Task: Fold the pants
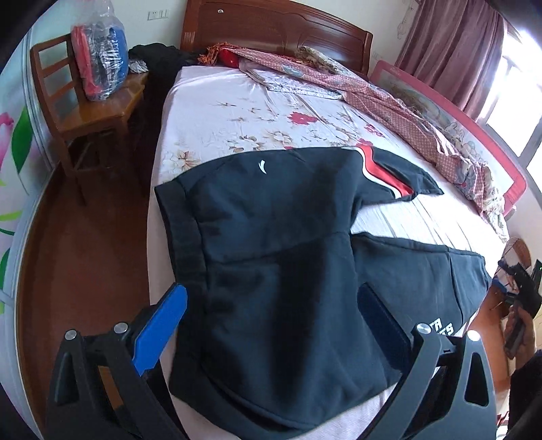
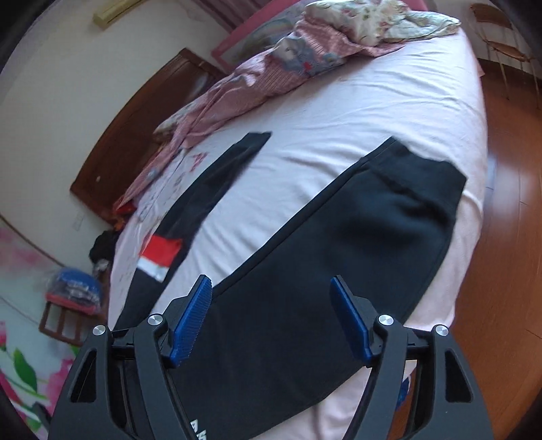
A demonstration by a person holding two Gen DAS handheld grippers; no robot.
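Note:
Dark navy pants (image 1: 271,216) lie flat on the bed, waistband (image 1: 183,220) toward the left edge and the two legs spread apart. One leg carries a red and white stripe (image 1: 386,172); the other bears white lettering (image 1: 440,330). My left gripper (image 1: 271,289) hovers open over the seat of the pants, its blue pads wide apart and nothing pinched. In the right wrist view my right gripper (image 2: 270,281) stands open above the nearer leg (image 2: 338,257), whose cuff (image 2: 430,176) lies toward the bed's foot. The striped leg (image 2: 203,196) runs off to the left.
A crumpled pink quilt (image 1: 389,101) lies along the far side by a pink bed rail (image 1: 474,135). A wooden chair (image 1: 84,111) holding a plastic bag of clothes (image 1: 100,57) stands beside the headboard (image 1: 271,30). Wooden floor (image 2: 508,237) surrounds the bed.

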